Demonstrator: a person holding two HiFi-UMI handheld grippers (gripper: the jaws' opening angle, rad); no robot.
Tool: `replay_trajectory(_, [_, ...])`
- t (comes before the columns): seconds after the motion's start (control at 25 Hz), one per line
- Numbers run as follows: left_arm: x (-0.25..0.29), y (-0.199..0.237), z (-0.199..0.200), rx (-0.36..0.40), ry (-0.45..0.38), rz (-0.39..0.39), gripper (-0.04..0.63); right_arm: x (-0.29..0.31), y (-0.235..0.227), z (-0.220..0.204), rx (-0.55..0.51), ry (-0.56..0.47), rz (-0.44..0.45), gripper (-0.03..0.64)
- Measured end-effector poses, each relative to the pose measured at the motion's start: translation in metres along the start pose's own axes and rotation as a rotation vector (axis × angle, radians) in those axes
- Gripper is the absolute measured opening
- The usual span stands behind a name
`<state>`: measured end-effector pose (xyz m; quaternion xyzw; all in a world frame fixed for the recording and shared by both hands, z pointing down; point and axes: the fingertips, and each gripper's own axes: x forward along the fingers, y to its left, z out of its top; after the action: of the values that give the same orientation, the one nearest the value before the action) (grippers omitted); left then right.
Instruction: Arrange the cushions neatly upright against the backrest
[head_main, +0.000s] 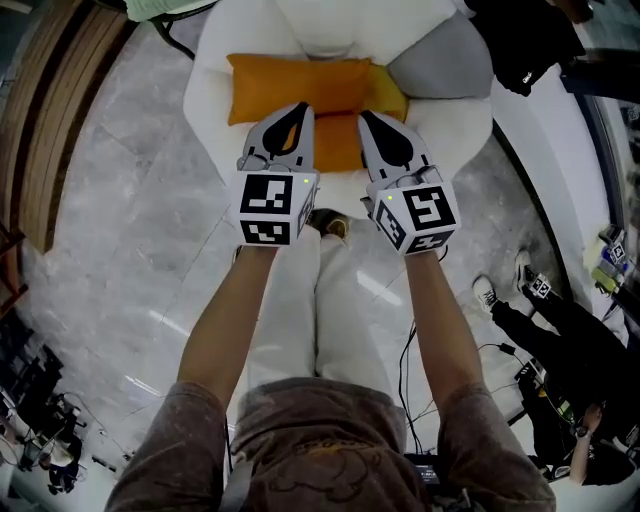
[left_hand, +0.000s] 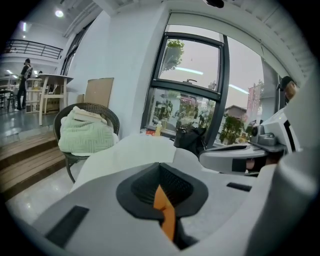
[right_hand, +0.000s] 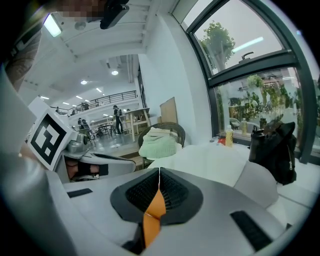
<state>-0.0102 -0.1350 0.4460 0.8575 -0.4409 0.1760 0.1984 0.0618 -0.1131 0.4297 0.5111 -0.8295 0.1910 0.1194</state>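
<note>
An orange cushion (head_main: 300, 85) lies flat on the seat of a white armchair (head_main: 212, 95). A grey cushion (head_main: 445, 62) leans at the seat's right side, and the white backrest (head_main: 340, 22) rises behind both. My left gripper (head_main: 300, 108) and right gripper (head_main: 368, 116) hover side by side over the orange cushion's front edge, pointing toward the backrest. In the left gripper view the left gripper (left_hand: 160, 166) has its black pads meeting with nothing clamped. In the right gripper view the right gripper (right_hand: 159, 171) is likewise shut and empty. Only an orange sliver shows low in each gap.
A wicker chair holding a green blanket (left_hand: 87, 132) stands left of the armchair. A black bag (right_hand: 272, 145) and a bottle (right_hand: 229, 135) sit by the window behind it. A seated person's legs (head_main: 545, 325) and cables lie on the floor at right; a wooden step (head_main: 50, 110) is at left.
</note>
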Motion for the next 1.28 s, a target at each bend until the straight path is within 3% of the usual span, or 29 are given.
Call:
replay_trajectory(0.32, [0.011, 0.003, -0.045, -0.018, 0.041, -0.014, 0.005, 0.012, 0.003, -0.048, 0.010, 0.052, 0.012, 0.020])
replay_trajectory(0.68, [0.017, 0.005, -0.065, -0.032, 0.079, -0.022, 0.005, 0.030, -0.004, -0.083, -0.024, 0.139, 0.064, 0.021])
replay_trajectory(0.88, [0.023, 0.006, -0.074, -0.044, 0.095, -0.024, 0.005, 0.048, -0.015, -0.115, -0.051, 0.239, 0.085, 0.023])
replay_trajectory(1.04, [0.028, 0.007, -0.082, -0.050, 0.108, -0.026, 0.005, 0.065, -0.019, -0.151, -0.057, 0.343, 0.114, 0.086])
replay_trajectory(1.28, [0.039, 0.010, -0.095, -0.053, 0.128, -0.028, 0.005, 0.090, -0.024, -0.217, -0.157, 0.539, 0.193, 0.161])
